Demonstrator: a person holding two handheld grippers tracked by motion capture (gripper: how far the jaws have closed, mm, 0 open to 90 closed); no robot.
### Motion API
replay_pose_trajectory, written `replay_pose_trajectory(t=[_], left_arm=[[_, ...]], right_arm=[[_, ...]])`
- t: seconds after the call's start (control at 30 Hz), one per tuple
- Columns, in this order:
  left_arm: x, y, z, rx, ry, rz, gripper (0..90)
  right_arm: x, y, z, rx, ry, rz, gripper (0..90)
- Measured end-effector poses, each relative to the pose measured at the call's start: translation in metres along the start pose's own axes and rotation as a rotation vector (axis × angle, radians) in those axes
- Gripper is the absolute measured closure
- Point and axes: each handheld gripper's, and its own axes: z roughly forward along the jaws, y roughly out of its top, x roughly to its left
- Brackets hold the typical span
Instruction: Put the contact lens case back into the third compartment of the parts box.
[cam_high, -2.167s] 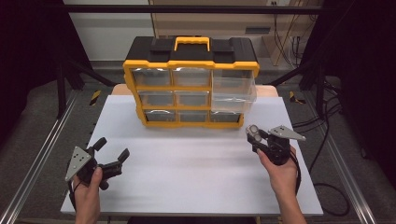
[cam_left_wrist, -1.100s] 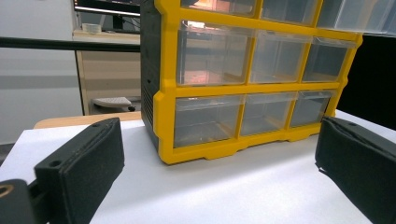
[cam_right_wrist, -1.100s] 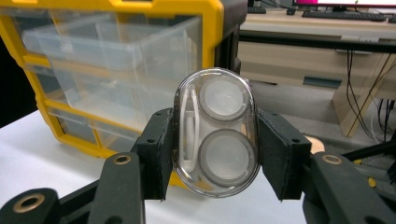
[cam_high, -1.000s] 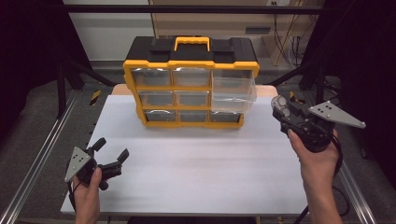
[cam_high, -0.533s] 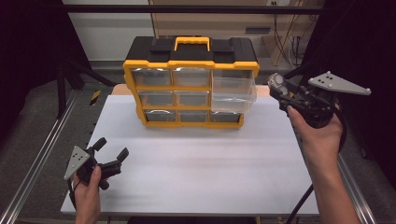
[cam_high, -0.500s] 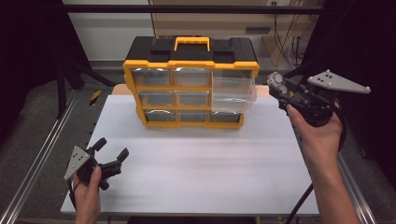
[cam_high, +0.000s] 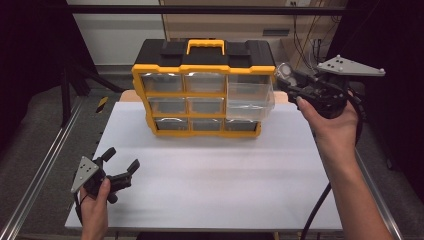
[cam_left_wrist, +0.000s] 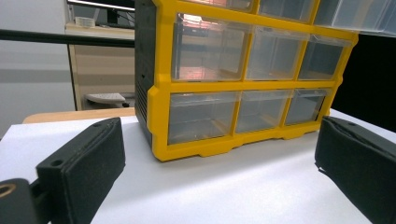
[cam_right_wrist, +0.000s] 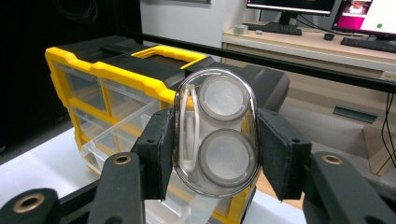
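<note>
Drawer cabinet at the back of the desk, one gripper at each near flank.

The drawer cabinet (cam_high: 202, 90) stands on the desk (cam_high: 215, 185) toward twelve o'clock, its drawer fronts facing the person; its right-hand drawer (cam_high: 248, 100) juts forward out of the frame. The left gripper (cam_high: 120, 167) sits low over the desk at about eight o'clock, well apart from the cabinet, its jaws pointing toward it. The right gripper (cam_high: 285, 80) is raised at about two o'clock, just beside the cabinet's upper right corner and above the jutting drawer. Between its jaws sits a small clear case (cam_right_wrist: 215, 130), with the cabinet behind it.
</note>
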Motion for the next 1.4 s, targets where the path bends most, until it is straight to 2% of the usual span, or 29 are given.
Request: replay_pose_trajectory(t=[0.2, 0.27, 0.33, 0.63, 0.8, 1.03, 1.27, 1.4], left_arm=[[-0.002, 0.000, 0.001, 0.010, 0.007, 0.021, 1.4], [-0.003, 0.000, 0.002, 0.018, 0.009, 0.041, 1.4], [-0.004, 0.000, 0.002, 0.015, -0.006, 0.028, 1.4], [-0.003, 0.000, 0.001, 0.010, 0.005, 0.031, 1.3], [-0.005, 0.001, 0.000, 0.007, 0.002, 0.034, 1.3], [-0.008, 0.002, 0.002, 0.009, -0.025, 0.040, 1.3], [-0.009, 0.001, 0.002, 0.013, -0.008, 0.044, 1.1], [-0.008, 0.001, 0.001, 0.005, -0.005, 0.036, 1.1]], right_arm=[[0.009, 0.010, 0.010, -0.001, 0.023, -0.020, 49.4], [0.010, 0.012, 0.012, 0.000, 0.030, -0.018, 49.4], [0.011, 0.015, 0.015, -0.010, 0.063, 0.016, 49.4], [0.020, 0.022, 0.027, 0.012, 0.073, -0.012, 49.3], [0.025, 0.017, 0.033, 0.013, 0.079, -0.012, 49.3], [0.024, 0.005, 0.039, 0.033, 0.062, -0.015, 49.4], [0.019, -0.001, 0.037, 0.029, 0.062, 0.001, 49.3], [0.019, 0.001, 0.037, 0.037, 0.045, -0.027, 49.3]])
